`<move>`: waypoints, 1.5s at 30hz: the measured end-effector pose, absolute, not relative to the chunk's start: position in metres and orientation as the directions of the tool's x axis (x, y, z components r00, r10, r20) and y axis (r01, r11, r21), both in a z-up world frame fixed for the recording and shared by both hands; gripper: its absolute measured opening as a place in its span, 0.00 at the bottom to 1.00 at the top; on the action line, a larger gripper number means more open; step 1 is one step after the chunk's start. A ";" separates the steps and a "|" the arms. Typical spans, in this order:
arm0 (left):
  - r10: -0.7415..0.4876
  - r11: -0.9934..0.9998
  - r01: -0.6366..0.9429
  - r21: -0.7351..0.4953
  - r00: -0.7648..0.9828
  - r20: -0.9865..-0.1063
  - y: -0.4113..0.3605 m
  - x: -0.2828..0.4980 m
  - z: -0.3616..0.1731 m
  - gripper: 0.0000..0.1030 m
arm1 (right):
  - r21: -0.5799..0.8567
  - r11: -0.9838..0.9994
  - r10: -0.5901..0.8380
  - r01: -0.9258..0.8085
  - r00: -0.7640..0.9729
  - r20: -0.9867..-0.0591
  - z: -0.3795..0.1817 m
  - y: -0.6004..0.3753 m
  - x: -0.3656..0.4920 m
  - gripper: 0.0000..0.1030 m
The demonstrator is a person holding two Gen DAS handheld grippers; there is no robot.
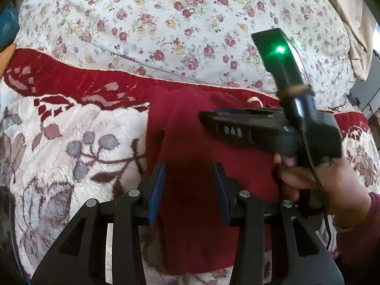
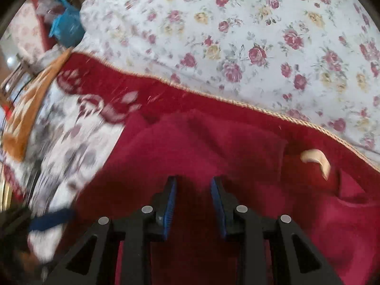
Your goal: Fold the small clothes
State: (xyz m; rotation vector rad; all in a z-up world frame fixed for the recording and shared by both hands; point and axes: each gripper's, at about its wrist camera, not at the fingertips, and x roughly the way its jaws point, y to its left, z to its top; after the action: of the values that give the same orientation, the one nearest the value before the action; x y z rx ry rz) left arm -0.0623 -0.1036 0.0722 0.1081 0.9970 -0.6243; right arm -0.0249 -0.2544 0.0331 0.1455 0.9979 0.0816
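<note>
I am watching my left tool [image 1: 188,178] angling downward, blue pads apart, nothing pinched between them. My right tool [image 2: 193,191] is doing likewise, gap narrower. My right hand [image 1: 325,185] is wrapping its black handle, dark red sleeve showing.

The dark red garment [image 1: 190,147] is of soft, fuzzy knit or fleece, with no print visible. In the left wrist view it fills the lower centre of the frame, running from the middle down to near the bottom edge, lying flat on patterned bedding with a long lengthwise crease left of its middle. In the right wrist view the same garment [image 2: 213,147] covers the centre and lower right, bunched into soft folds toward its upper edge. A small pale label [image 2: 317,159] curls up from it at right.
</note>
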 end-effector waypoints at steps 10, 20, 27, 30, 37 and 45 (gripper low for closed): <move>-0.418 0.842 0.501 -0.200 0.371 -0.829 -0.098 -0.057 0.065 0.39 | 0.286 0.951 0.166 0.115 0.590 -0.790 0.061 -0.313 -0.070 0.29; -0.391 0.848 0.505 -0.161 0.391 -0.833 -0.104 -0.058 0.061 0.40 | 0.190 0.834 -0.166 0.519 0.563 -0.810 0.057 -0.450 -0.157 0.40; -0.389 0.851 0.500 -0.160 0.395 -0.832 -0.103 -0.058 0.061 0.41 | 0.146 0.827 -0.213 0.543 0.544 -0.812 0.051 -0.456 -0.149 0.40; -0.389 0.852 0.497 -0.163 0.394 -0.833 -0.103 -0.058 0.061 0.41 | 0.152 0.837 -0.220 0.526 0.576 -0.787 0.071 -0.434 -0.152 0.40; -0.390 0.853 0.496 -0.164 0.396 -0.831 -0.102 -0.059 0.061 0.41 | 0.203 0.955 0.035 0.215 0.598 -0.801 0.083 -0.333 -0.115 0.40; -0.392 0.852 0.494 -0.172 0.386 -0.835 -0.102 -0.057 0.060 0.42 | 0.128 0.992 0.116 -0.015 0.529 -0.841 0.051 -0.243 -0.050 0.40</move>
State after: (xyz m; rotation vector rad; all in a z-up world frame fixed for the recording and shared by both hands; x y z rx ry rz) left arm -0.0567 -0.1019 0.0598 0.1111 1.0296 -0.5656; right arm -0.0504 -0.2427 0.0509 0.1095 1.0112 0.0787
